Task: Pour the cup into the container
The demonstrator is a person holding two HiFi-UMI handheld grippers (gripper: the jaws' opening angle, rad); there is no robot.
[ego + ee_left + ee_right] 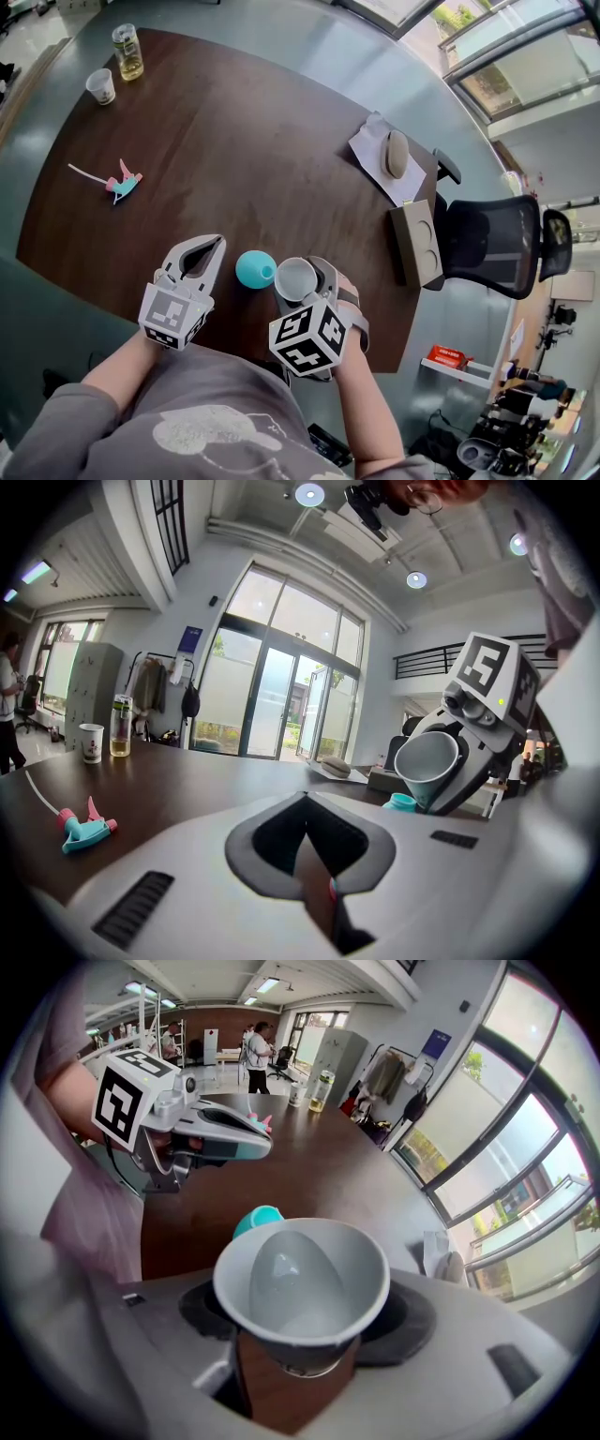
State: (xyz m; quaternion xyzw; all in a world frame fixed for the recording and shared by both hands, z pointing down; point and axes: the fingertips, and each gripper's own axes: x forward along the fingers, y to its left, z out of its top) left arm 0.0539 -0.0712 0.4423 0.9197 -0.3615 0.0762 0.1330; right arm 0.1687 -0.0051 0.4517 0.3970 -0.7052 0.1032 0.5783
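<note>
My right gripper (313,274) is shut on a pale grey cup (296,278), which sits between the jaws near the table's near edge. The cup (300,1283) is tipped, its mouth faces the camera and its inside looks empty. In the left gripper view the cup (427,759) leans down over a small teal container (401,802). That container (255,269) stands on the brown table (234,141), just left of the cup. My left gripper (217,242) hovers left of the container with its jaws together and nothing in them.
A pink and teal spray nozzle (120,185) lies at the left. A paper cup (100,86) and a glass of yellow liquid (128,52) stand at the far left corner. Papers (375,150), a cardboard box (417,242) and an office chair (497,244) are at the right.
</note>
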